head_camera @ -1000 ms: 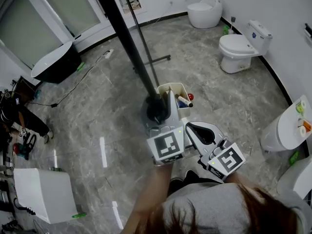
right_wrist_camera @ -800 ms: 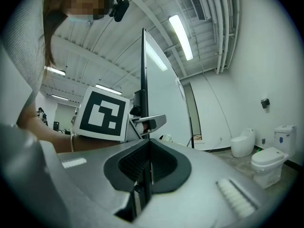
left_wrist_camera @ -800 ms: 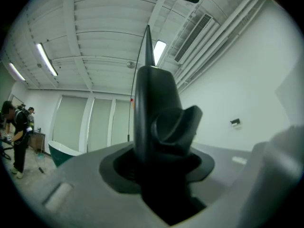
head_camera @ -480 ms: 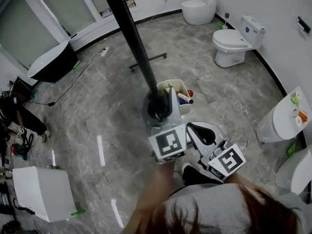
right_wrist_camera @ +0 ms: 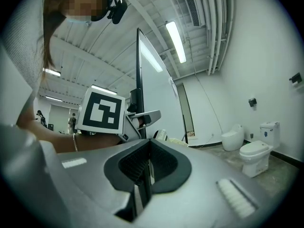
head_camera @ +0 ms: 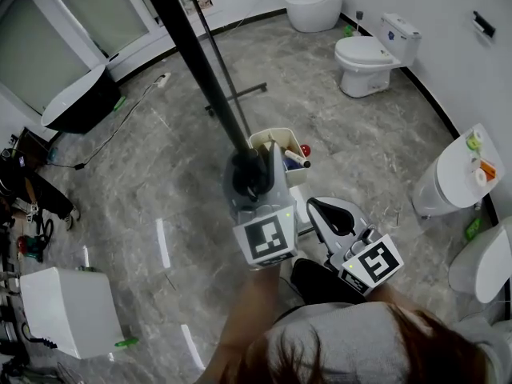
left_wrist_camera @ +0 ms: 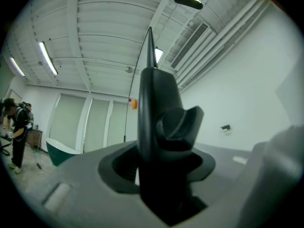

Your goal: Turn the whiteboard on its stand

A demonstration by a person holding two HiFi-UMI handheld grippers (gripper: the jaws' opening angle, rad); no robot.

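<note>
turning in hand: the tall black-framed whiteboard, upright and edge-on ahead, is clamped in the left gripper, jaws just eased wider; the right gripper is closed together, empty. next, a firmer hold is called for.

No legible text, label, brand or number anywhere; left tongs and right tongs carry only square marker patterns.

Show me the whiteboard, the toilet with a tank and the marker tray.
whiteboard [head_camera: 196, 58]: head view, black top edge.
toilet with a tank [head_camera: 360, 54]: head view, closed lid.
marker tray [head_camera: 272, 134]: head view, far rim.
</note>
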